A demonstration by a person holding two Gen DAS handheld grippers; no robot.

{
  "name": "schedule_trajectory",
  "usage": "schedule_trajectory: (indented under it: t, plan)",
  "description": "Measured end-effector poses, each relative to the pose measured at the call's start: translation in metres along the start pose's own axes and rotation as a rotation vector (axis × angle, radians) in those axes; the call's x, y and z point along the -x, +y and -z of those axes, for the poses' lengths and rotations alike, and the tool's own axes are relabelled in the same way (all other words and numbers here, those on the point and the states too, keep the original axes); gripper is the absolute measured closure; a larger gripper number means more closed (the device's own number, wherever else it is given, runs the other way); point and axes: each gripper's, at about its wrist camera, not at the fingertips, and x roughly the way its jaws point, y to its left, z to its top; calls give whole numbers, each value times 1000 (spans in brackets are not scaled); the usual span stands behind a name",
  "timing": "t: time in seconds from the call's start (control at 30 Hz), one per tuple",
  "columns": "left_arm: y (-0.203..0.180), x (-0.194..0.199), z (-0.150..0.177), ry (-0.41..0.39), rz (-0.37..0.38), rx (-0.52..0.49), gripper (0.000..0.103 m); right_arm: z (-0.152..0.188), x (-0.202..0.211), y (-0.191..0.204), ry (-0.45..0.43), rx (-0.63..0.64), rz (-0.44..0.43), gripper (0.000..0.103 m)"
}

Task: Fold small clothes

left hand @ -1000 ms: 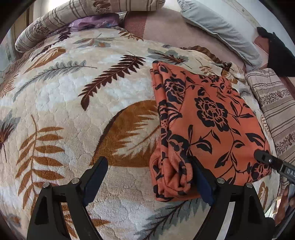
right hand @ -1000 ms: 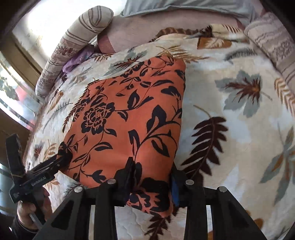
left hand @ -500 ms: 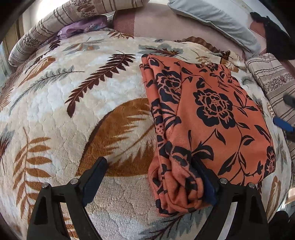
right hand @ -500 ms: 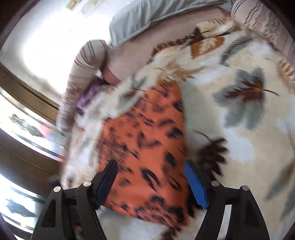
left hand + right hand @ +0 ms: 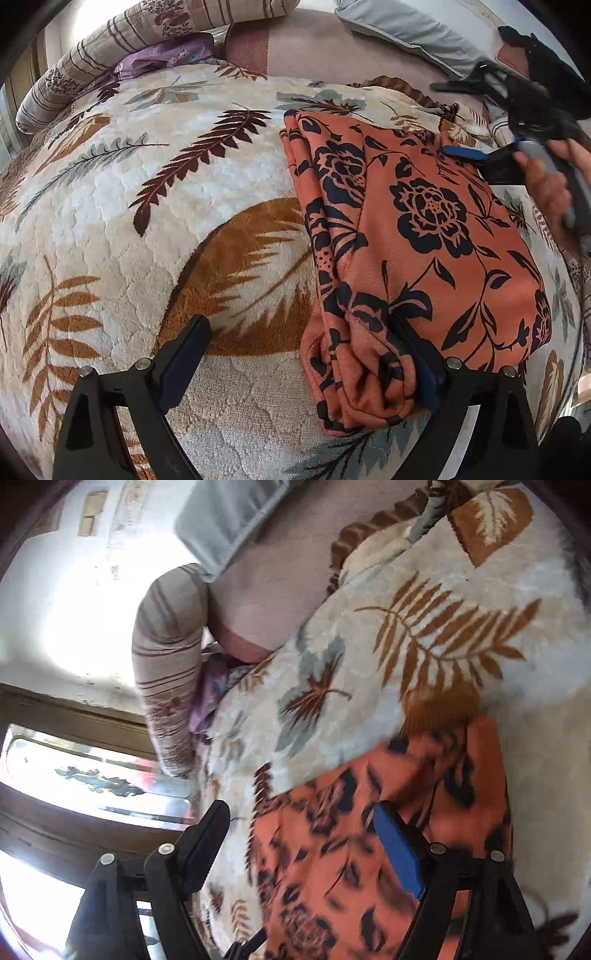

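Observation:
A folded orange garment with black flowers (image 5: 424, 229) lies on the leaf-patterned blanket (image 5: 147, 206). My left gripper (image 5: 299, 325) hovers at its near left corner, jaws wide and still opening. The right finger (image 5: 421, 362) rests against the bunched fold, while the left one is over bare blanket. Nothing is pinched. My right gripper (image 5: 450, 118), held by a hand (image 5: 546, 177), is over the garment's far right corner. In the right wrist view the right gripper (image 5: 301, 812) is opening above the blurred garment (image 5: 332, 867), gripping nothing.
A striped bolster (image 5: 147, 33) and a purple cloth (image 5: 166, 55) lie along the blanket's far left edge. A grey pillow (image 5: 406, 33) and a black item (image 5: 546, 55) sit at the back right. A wood-framed window (image 5: 92, 775) is beside the bed.
The right gripper let go of the garment's edge, opened wide and swung toward the far corner. The left gripper stayed at the near corner and spread slightly.

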Motion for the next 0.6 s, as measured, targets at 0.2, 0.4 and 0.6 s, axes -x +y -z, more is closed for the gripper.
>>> schedule_trajectory:
  t: [0.2,0.4,0.6]
  plan:
    - [4,0,0,4,20,-2,7,-10,20,-16,-151,-76,-89,20]
    - [2,25,1,-27,-11,13,7,98,68,5,-75,40,-92,19]
    - [2,24,19,-6,-15,33,7,182,88,-27,-40,12,-28,10]
